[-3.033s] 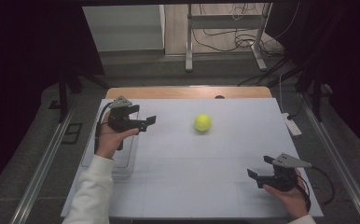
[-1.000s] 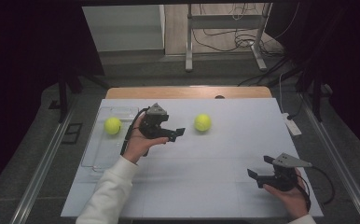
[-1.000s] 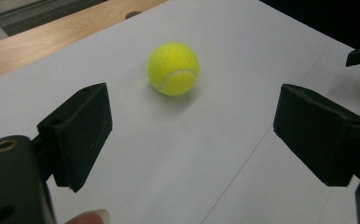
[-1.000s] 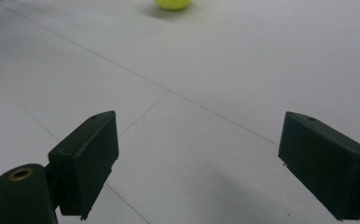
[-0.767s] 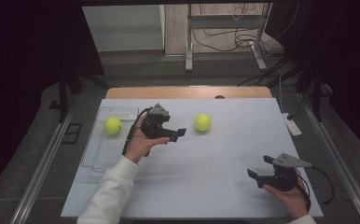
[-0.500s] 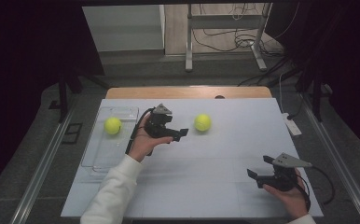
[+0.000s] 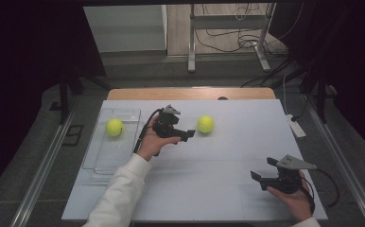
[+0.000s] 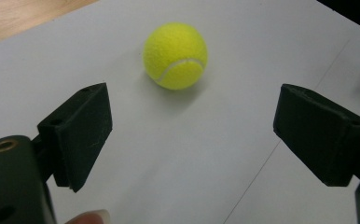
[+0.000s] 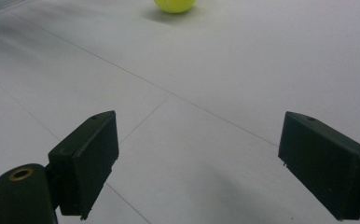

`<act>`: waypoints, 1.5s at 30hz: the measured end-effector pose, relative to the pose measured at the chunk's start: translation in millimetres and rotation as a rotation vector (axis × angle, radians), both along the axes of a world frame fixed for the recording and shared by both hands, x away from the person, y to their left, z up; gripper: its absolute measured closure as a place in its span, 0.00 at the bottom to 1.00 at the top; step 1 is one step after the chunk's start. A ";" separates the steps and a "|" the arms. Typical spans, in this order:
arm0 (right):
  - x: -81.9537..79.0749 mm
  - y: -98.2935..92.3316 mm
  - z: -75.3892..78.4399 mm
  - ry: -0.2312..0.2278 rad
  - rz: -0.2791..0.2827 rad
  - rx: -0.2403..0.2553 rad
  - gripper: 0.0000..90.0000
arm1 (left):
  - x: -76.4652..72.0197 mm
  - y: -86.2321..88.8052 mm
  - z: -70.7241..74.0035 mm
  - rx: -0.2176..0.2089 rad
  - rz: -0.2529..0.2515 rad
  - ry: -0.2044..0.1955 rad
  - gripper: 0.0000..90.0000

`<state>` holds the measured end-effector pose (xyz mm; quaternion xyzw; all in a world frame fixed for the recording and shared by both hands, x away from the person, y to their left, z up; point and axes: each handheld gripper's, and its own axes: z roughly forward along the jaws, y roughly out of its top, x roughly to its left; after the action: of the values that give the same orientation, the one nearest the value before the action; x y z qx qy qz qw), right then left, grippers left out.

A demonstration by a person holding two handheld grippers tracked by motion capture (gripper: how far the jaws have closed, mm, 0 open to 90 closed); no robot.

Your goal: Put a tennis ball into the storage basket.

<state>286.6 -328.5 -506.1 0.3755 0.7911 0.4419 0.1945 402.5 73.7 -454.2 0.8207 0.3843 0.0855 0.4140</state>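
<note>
A yellow-green tennis ball (image 7: 205, 124) (image 8: 175, 55) lies on the white table top (image 7: 209, 179), right of centre at the back. My left gripper (image 7: 189, 134) (image 8: 194, 135) hovers just left of it, open, jaws pointing at the ball with nothing between them. A second tennis ball (image 7: 114, 127) rests in a clear plastic tray (image 7: 102, 156) at the left. My right gripper (image 7: 265, 173) (image 9: 197, 163) is held near the front right corner, open and empty; the first ball (image 9: 174, 4) shows far ahead at the top of the right gripper view.
A bare wooden strip (image 7: 190, 93) borders the table's far edge. A small white device (image 7: 296, 128) lies at the right edge. Metal rails run along both sides, and a frame with cables stands on the floor behind.
My left gripper has moved slightly right and down toward the ball on the table, jaws unchanged. Three seconds ago it was over the tray. The right gripper has stayed put.
</note>
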 end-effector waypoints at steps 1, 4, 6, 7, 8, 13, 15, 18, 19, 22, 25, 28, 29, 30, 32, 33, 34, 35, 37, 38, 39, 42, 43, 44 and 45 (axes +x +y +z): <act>-0.1 0.0 0.1 0.000 0.000 0.000 0.14 | 0.6 -1.3 -0.2 0.000 -0.002 -0.001 0.14; -0.3 -0.4 0.3 0.000 -0.001 0.001 0.14 | 1.8 -4.4 -1.0 0.002 -0.007 0.000 0.14; 0.3 -0.9 -0.2 0.002 -0.003 0.002 0.14 | 3.5 -8.5 -2.6 0.006 -0.011 0.005 0.14; 0.5 -0.9 -0.4 0.003 -0.003 0.001 0.14 | 4.2 -10.3 -3.1 0.006 -0.012 0.009 0.14; 0.6 -0.8 -0.6 0.003 -0.003 0.001 0.14 | 5.0 -12.9 -3.7 0.006 -0.014 0.010 0.14; -0.2 -0.5 -0.2 0.003 -0.001 0.001 0.14 | 7.7 -19.3 -5.8 0.015 -0.021 0.017 0.14; -0.1 -0.8 -0.2 0.003 -0.002 -0.001 0.14 | 8.9 -20.2 -6.1 0.016 -0.019 0.018 0.14; 0.3 -1.1 -0.4 0.003 -0.005 0.001 0.14 | 10.6 -20.9 -5.9 0.018 -0.015 0.019 0.14; 0.2 -1.1 -0.4 0.003 -0.005 0.001 0.14 | 11.7 -21.5 -6.0 0.015 -0.013 0.021 0.14; 0.0 -1.1 -0.2 0.003 -0.005 0.001 0.14 | 13.3 -24.2 -7.2 0.020 -0.012 0.024 0.14; 0.0 -1.2 -0.3 0.003 -0.005 0.001 0.14 | 14.7 -26.7 -8.7 0.031 -0.018 0.025 0.14; 0.2 -1.3 -0.4 0.004 -0.005 0.002 0.14 | 17.5 -29.9 -9.7 0.033 -0.018 0.029 0.14; 0.3 -1.4 -0.6 0.005 -0.004 0.006 0.14 | 19.2 -31.5 -9.8 0.036 -0.018 0.030 0.14; 0.2 -1.4 -0.4 0.004 -0.006 0.002 0.14 | 20.4 -32.6 -9.8 0.036 -0.017 0.031 0.14; 0.1 -1.7 -0.3 0.003 -0.005 0.007 0.14 | 22.7 -34.3 -9.9 0.036 -0.015 0.032 0.14; 0.0 -1.8 -0.3 0.004 -0.007 0.008 0.14 | 23.4 -34.9 -9.9 0.033 -0.015 0.033 0.14; -0.1 -1.9 -0.3 0.005 -0.008 0.007 0.14 | 24.3 -35.7 -10.1 0.033 -0.015 0.034 0.15; -0.2 -2.0 -0.3 0.005 -0.008 0.007 0.14 | 24.9 -36.3 -10.2 0.032 -0.014 0.035 0.15; -0.4 -2.3 -0.4 0.006 -0.008 0.007 0.14 | 26.6 -38.2 -10.9 0.033 -0.016 0.038 0.15; -0.6 -2.4 -0.5 0.007 -0.008 0.007 0.14 | 27.3 -38.7 -11.2 0.034 -0.016 0.039 0.15; -0.6 -2.5 -0.6 0.008 -0.009 0.007 0.14 | 28.1 -39.2 -11.4 0.034 -0.016 0.040 0.15; -0.7 -2.7 -0.5 0.007 -0.010 0.009 0.14 | 29.5 -40.2 -11.5 0.034 -0.014 0.042 0.15; -0.7 -2.7 -0.5 0.007 -0.010 0.009 0.14 | 30.2 -40.6 -11.4 0.035 -0.016 0.041 0.15; -0.6 -2.5 -0.7 0.009 -0.010 0.007 0.14 | 31.6 -41.6 -11.4 0.034 -0.014 0.043 0.15; -0.6 -2.5 -0.7 0.009 -0.010 0.007 0.14 | 31.6 -41.6 -11.4 0.034 -0.014 0.043 0.15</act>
<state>286.0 -331.0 -506.8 0.3823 0.7885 0.4421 0.1917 434.1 32.1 -465.6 0.8320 0.3859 0.0714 0.3922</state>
